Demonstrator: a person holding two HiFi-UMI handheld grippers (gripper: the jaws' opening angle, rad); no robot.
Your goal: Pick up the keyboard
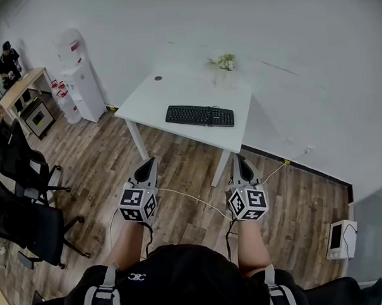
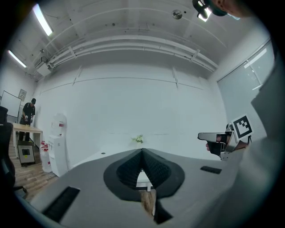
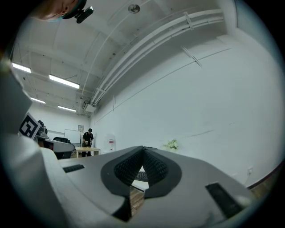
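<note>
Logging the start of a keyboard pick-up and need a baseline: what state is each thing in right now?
Black computer keyboard: lying flat on the white rectangular table, untouched.
Left gripper: shut, empty, short of the table.
Right gripper: shut, empty, short of the table.
Small green potted plant: upright near the table's far edge.
White water dispenser: standing upright.

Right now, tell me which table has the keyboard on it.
The white table straight ahead, bearing the black keyboard; the other is a wooden desk at far left.
</note>
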